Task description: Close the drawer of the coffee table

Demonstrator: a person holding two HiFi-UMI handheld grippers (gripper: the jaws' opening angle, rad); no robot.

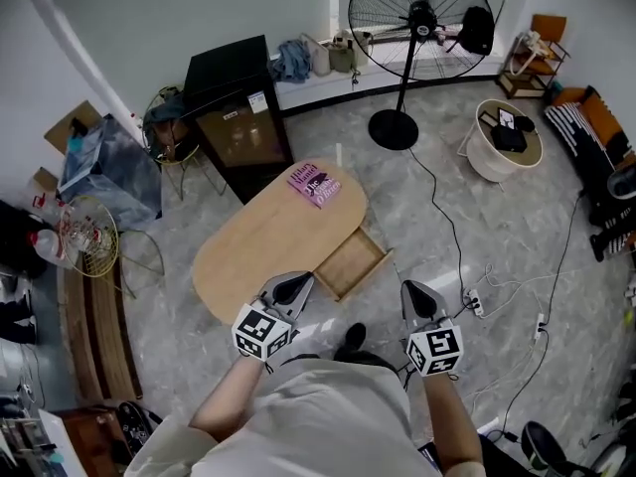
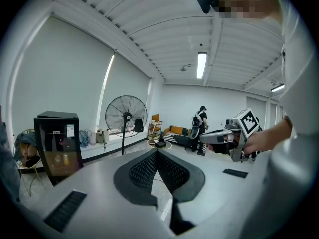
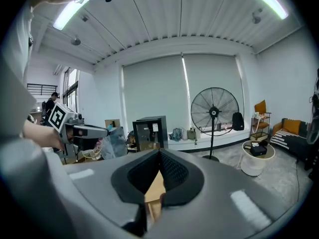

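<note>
An oval wooden coffee table (image 1: 260, 248) stands on the grey floor with a purple book (image 1: 315, 184) at its far end. Its drawer (image 1: 350, 263) is pulled out toward the lower right, open and empty. My left gripper (image 1: 297, 283) hovers over the table's near edge, just left of the drawer, jaws shut on nothing. My right gripper (image 1: 416, 290) hangs over the floor, right of the drawer and apart from it, also shut and empty. In the left gripper view the jaws (image 2: 157, 151) meet at their tips. In the right gripper view the jaws (image 3: 159, 152) meet, with table wood (image 3: 154, 190) below.
A black cabinet (image 1: 238, 117) stands behind the table and a large standing fan (image 1: 422, 28) at the back. A round white side table (image 1: 507, 142) is at the right. Cables and a power strip (image 1: 475, 304) lie on the floor right of the drawer. A wire basket (image 1: 89, 237) sits left.
</note>
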